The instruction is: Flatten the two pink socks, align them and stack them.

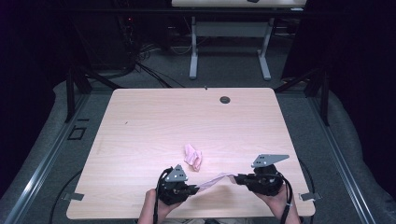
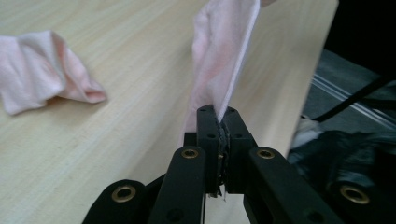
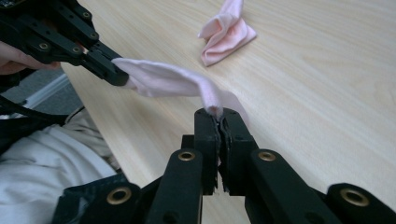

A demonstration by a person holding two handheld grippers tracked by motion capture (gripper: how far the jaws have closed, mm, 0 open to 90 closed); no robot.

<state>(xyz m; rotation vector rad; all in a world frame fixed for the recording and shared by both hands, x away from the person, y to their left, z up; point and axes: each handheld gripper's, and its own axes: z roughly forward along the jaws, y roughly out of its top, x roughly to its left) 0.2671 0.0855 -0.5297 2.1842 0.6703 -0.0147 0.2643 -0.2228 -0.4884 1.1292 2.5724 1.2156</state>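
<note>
the left gripper (image 1: 195, 188) is closed on one end of a pink sock (image 1: 215, 179), and the right gripper (image 1: 237, 178) is closed on the other end, so the sock hangs stretched between the two pairs of jaws, a little above the near part of the wooden table (image 1: 140, 126). in the left gripper view the cloth (image 2: 224, 51) comes straight up out of the pinched jaws and runs away in front of them. in the right gripper view the sock (image 3: 168, 79) leaves the jaw tips and goes over to the left gripper (image 3: 116, 74), which bites its far end. no gap shows between either pair of jaws; only thin fabric is between them.

a second pink sock (image 1: 193, 156) lies crumpled on the table, just beyond the held one and touching neither gripper. in the left gripper view it lies (image 2: 42, 70) to the left of the jaws, and in the right gripper view (image 3: 226, 32) beyond the jaw tips.

i judge that the work is at an early or middle stage: one sock is picked up and pulled nearly straight, but it is not yet laid flat. the other sock is untouched and not smoothed. pairing or folding the two together seems to be left.
</note>
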